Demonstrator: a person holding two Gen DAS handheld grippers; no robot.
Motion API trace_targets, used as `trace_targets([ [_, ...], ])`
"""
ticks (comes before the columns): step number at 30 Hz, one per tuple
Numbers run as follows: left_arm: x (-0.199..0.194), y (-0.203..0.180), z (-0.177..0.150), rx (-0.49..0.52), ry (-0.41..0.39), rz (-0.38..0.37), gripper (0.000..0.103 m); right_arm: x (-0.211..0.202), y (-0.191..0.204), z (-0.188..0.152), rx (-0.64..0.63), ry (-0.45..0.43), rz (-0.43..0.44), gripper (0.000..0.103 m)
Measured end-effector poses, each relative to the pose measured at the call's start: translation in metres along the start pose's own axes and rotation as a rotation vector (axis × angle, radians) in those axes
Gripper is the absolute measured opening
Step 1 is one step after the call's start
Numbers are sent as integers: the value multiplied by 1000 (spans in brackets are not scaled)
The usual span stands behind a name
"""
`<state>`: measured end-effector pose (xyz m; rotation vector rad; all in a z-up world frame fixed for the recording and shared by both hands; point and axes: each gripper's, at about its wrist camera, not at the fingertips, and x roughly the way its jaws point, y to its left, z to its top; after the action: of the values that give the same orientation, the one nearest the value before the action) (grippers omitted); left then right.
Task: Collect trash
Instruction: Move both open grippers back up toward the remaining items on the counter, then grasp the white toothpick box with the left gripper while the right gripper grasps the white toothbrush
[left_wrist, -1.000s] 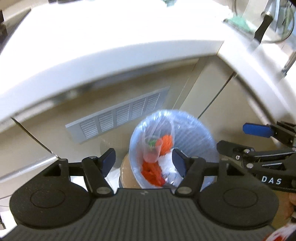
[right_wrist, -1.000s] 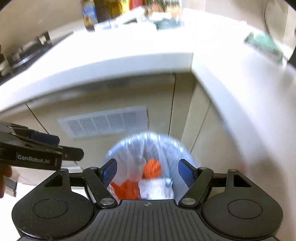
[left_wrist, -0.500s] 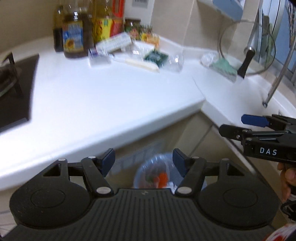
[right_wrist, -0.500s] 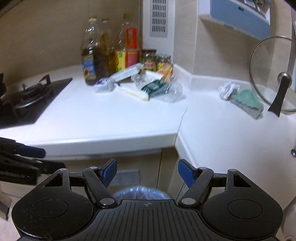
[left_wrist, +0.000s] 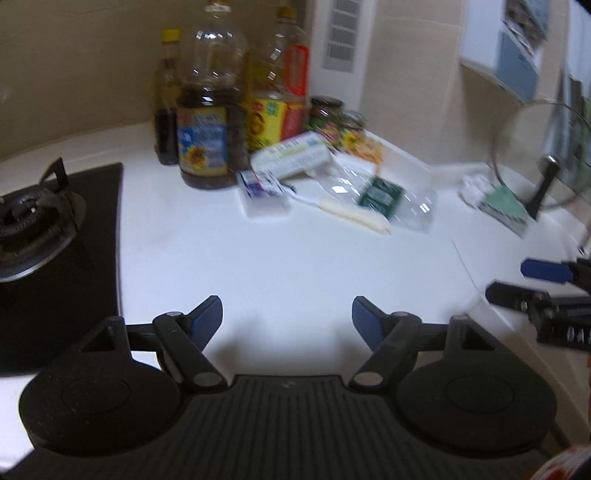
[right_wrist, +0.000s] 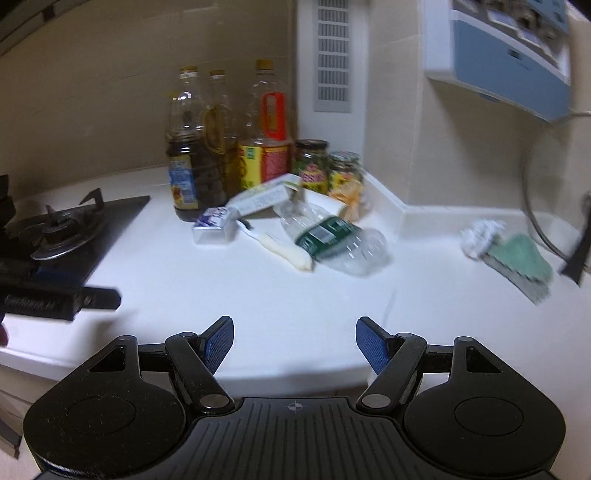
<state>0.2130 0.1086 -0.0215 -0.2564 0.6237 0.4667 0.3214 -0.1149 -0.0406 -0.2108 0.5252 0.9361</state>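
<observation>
Crowding the countertop (right_wrist: 295, 288): oil bottles (right_wrist: 195, 162), crushed bottle (right_wrist: 332, 240), sponge (right_wrist: 517, 262).

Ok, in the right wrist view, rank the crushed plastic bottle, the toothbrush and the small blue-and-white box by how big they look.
1. Crushed plastic bottle, clearly largest.
2. Toothbrush, long but thin.
3. Small blue-and-white box, smallest, though close to the toothbrush in area, so that pair is unsure.

White corner surface (right_wrist: 295, 295): bottles (right_wrist: 207, 147), jars (right_wrist: 312, 166), crushed bottle (right_wrist: 332, 240), toothbrush (right_wrist: 280, 247), cartons toward back corner; sponge (right_wrist: 521, 266) along right edge.
</observation>
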Motion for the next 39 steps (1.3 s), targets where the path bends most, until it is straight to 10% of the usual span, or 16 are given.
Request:
trace_targets([
  [17, 64, -16, 55, -98, 9, 243, 80, 126, -46, 60, -158, 39, 277, 72],
  [39, 142, 27, 89, -96, 19, 156, 81, 256, -8, 85, -376, 167, 307, 40],
])
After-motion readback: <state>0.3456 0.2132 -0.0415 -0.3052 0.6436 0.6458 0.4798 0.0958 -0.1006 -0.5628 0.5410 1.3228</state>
